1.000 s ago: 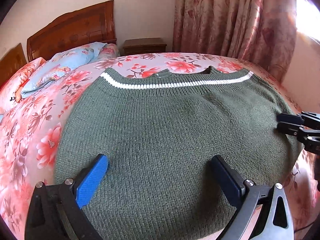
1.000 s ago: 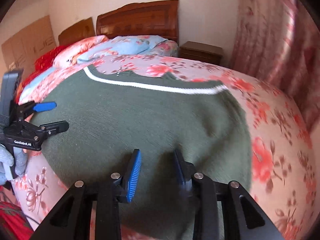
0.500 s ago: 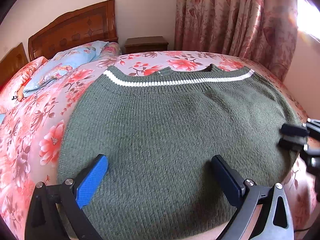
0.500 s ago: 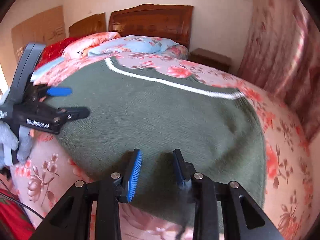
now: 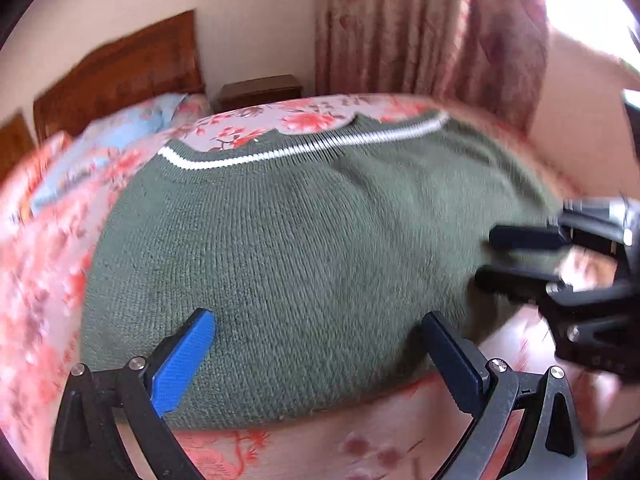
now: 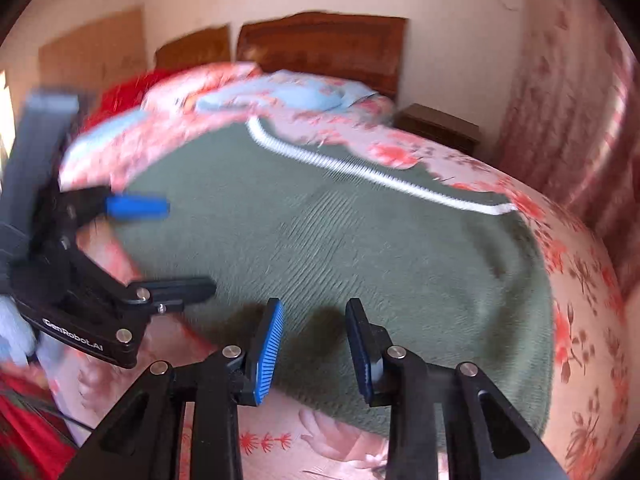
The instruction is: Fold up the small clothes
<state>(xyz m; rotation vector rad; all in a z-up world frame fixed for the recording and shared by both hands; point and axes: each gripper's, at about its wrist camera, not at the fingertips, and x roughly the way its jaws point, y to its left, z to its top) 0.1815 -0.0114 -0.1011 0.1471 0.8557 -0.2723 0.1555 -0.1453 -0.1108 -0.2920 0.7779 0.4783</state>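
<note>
A dark green knitted sweater [image 5: 304,240] with a white stripe [image 5: 304,148] along its far edge lies spread flat on the floral bedspread [image 5: 48,264]. My left gripper [image 5: 316,318] stands wide open over the sweater's near edge, with nothing between its fingers. In the right wrist view the left gripper [image 6: 188,248] hovers at the sweater's [image 6: 360,248] left edge. My right gripper [image 6: 314,306] is partly open above the near edge, its pads apart and not pinching cloth. In the left wrist view the right gripper [image 5: 490,258] hangs over the sweater's right side.
A wooden headboard [image 6: 320,48] and blue and floral pillows [image 6: 296,92] are at the head of the bed. A dark nightstand [image 5: 260,90] stands beside floral curtains [image 5: 420,28]. Red cloth [image 6: 24,432] lies off the bed's left side. A gloved hand [image 6: 12,336] holds the left gripper.
The two grippers have drawn closer together along the sweater's near edge. Both views have rolled and are now blurred. More bedspread shows in front of the sweater. Neither gripper's opening has changed.
</note>
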